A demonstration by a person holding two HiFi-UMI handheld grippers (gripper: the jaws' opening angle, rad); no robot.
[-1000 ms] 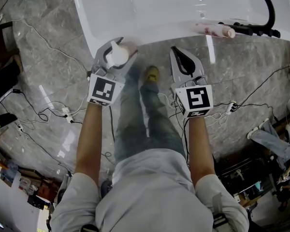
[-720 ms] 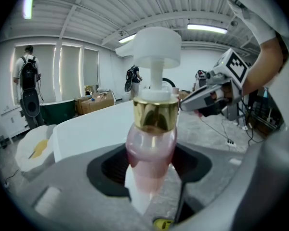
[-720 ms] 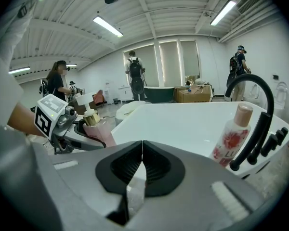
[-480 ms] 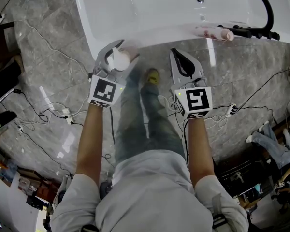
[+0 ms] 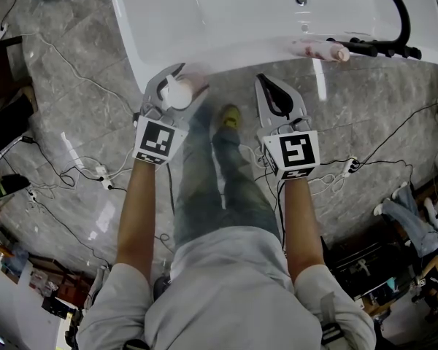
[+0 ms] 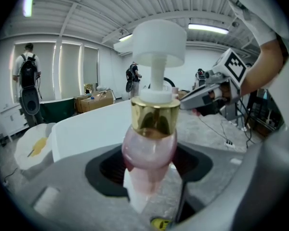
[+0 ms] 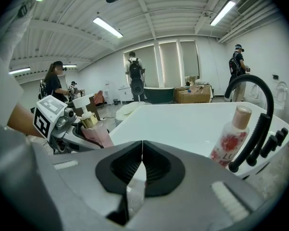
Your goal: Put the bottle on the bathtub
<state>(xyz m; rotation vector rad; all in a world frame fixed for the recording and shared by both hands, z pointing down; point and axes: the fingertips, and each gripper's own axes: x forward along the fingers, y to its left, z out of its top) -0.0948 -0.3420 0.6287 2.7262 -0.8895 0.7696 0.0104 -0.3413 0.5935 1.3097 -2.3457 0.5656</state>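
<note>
Pump bottle (image 6: 149, 148) looks parked on the bathtub (image 5: 153, 49) rim, left gripper (image 5: 179, 86) fingers just opening wide around it (right gripper (image 7: 142, 150) pinched shut, empty), only backing off left.

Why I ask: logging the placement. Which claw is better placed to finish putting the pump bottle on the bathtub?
Left. The left claw has the gold-collared pink pump bottle between its jaws, just opened wider, at the white bathtub rim; the right claw is shut, empty.
</note>
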